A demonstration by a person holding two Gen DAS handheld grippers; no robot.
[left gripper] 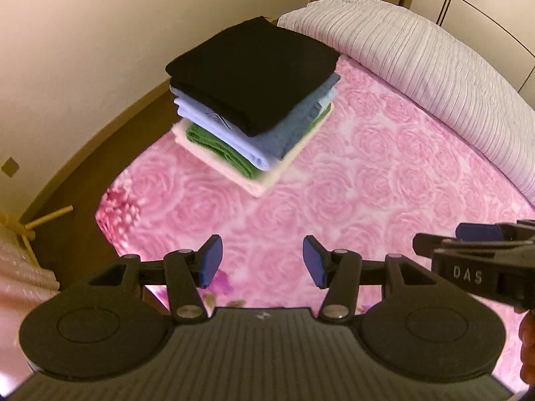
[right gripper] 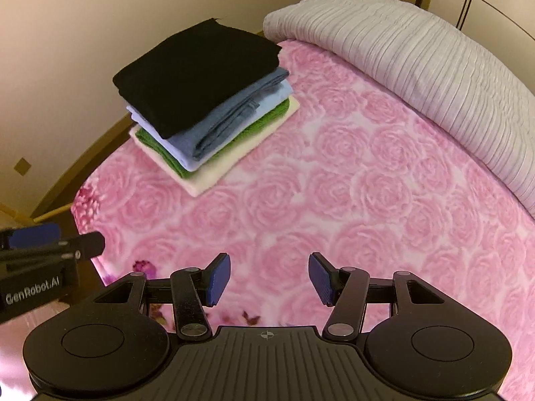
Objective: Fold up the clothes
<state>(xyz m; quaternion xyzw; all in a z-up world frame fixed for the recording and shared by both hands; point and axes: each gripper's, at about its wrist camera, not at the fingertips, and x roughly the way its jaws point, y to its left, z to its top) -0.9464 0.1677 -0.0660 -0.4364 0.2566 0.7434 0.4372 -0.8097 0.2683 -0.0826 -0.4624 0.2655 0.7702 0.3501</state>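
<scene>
One stack [left gripper: 254, 100] of five folded clothes sits near the pink bedspread's [left gripper: 351, 180] far left edge, corner toward the cameras, long axis running from near left to far right: black on top, then blue, pale blue, green, cream. Beside it lies one striped quilt [left gripper: 418, 63]. Two grippers, left [left gripper: 262, 265] and right [right gripper: 269, 279], hover with jaws spread, holding nothing.

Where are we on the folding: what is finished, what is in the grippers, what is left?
Done: five folded pieces sit in a stack on the pink rose blanket, black garment on top. In hand: nothing; left gripper and right gripper are both open and empty. Left: no unfolded clothing shows in either view; only the striped quilt lies behind.
</scene>
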